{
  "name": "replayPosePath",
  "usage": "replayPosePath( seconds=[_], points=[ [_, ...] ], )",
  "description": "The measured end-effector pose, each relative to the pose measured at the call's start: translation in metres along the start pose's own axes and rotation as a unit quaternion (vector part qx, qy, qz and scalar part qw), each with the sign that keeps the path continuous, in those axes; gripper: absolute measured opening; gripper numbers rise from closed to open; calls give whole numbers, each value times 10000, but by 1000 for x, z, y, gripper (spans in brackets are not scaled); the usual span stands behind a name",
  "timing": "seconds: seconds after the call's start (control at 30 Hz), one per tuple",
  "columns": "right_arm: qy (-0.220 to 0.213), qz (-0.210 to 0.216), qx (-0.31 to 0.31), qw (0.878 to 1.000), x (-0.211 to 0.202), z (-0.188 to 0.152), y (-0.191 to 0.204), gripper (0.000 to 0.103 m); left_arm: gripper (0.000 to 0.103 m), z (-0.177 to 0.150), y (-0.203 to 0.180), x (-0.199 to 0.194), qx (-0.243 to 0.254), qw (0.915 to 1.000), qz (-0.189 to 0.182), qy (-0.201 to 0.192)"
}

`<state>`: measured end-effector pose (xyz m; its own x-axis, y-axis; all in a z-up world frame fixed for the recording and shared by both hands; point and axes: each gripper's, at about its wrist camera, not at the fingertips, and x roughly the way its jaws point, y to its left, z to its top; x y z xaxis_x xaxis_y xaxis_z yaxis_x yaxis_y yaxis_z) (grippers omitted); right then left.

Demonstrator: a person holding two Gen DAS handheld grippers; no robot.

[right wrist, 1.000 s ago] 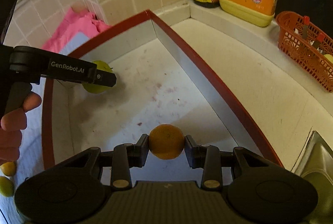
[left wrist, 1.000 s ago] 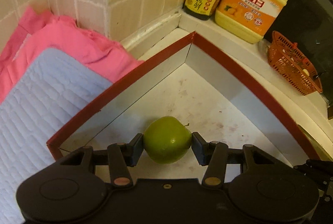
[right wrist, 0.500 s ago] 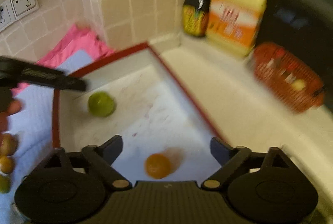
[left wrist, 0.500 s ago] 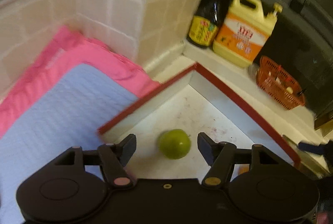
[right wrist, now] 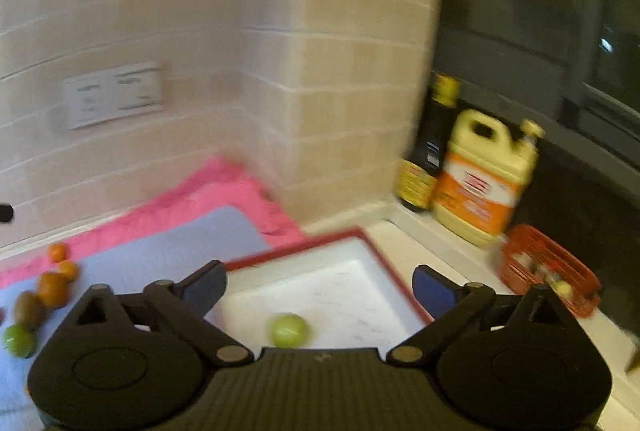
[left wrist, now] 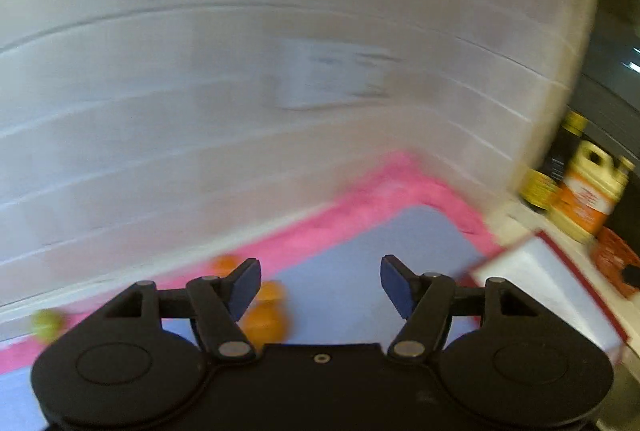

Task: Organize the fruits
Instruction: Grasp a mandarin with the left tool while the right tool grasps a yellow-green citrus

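Fruits are split between two spots right now. One green fruit [right wrist: 288, 329] sits alone on the white floor of the red-rimmed tray [right wrist: 296, 242], near its front. The rest are off to the left on the blue mat [right wrist: 168, 251]: a few small oranges [right wrist: 53, 289], a brownish fruit [right wrist: 27, 309] and another green fruit [right wrist: 18, 341], all bunched close together near the mat's left end. The mat lies on a pink towel [right wrist: 208, 191] that runs along the tiled wall [right wrist: 200, 11].

The right gripper [right wrist: 320, 285] has its fingers spread wide with nothing between them, hanging above the tray so the lone green fruit shows in the gap. The left gripper [left wrist: 320, 285] is over the blue mat [left wrist: 360, 255], fingers apart and empty too; both sets of jaws have just been opening. In the left wrist view, two oranges [left wrist: 266, 317] peek out just behind the left finger, a third one [left wrist: 224, 263] sits further back on the pink towel [left wrist: 380, 191], and a green fruit [left wrist: 46, 323] is at the far left edge.

Both views are pretty smeared. Over in the corner you can still make out a dark bottle [right wrist: 434, 147], a yellow jug with an orange label [right wrist: 482, 179] right beside it, and an orange basket [right wrist: 548, 267] on the table [right wrist: 404, 251] to the right of the tray.
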<state>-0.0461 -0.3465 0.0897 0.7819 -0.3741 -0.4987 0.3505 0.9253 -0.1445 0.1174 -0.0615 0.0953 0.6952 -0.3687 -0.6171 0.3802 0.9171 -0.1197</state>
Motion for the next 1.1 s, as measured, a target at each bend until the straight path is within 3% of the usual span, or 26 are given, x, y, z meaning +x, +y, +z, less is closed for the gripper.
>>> replayPosePath(
  seconds=[0.13,0.3,0.53,0.6,0.67,0.73,0.83,0.9,1.03,1.1],
  points=[
    [-472,196,-774,9957,-17,19,68,103,79,-15,58,-30,-300,9979,569,-104],
    [440,1033,-714,9911,17,10,124,103,79,-47,109,-38,-656,9942,844,69],
    [1152,1389,-963,9789,47,-45,183,101,79,-94,163,-14,-1032,9881,894,708],
    [1410,1226,-1186,9752,53,-69,200,96,79,-107,169,-3,-1053,9877,723,903],
    [1611,1326,-1282,9696,55,-85,210,90,79,-114,169,10,-1029,9878,510,1048],
    [1736,1488,-1111,9671,55,-95,211,90,79,-117,164,28,-878,9889,355,1143],
    [2083,1638,-870,9603,56,-109,216,90,79,-117,160,56,-765,9887,325,1249],
    [2129,1494,-816,9621,55,-113,216,90,79,-117,158,71,-707,9888,349,1271],
    [2314,1651,-604,9568,55,-119,214,90,78,-119,157,90,-717,9879,271,1351],
    [2386,1710,-551,9544,59,-122,217,85,74,-121,156,95,-673,9880,278,1360]
  ],
)
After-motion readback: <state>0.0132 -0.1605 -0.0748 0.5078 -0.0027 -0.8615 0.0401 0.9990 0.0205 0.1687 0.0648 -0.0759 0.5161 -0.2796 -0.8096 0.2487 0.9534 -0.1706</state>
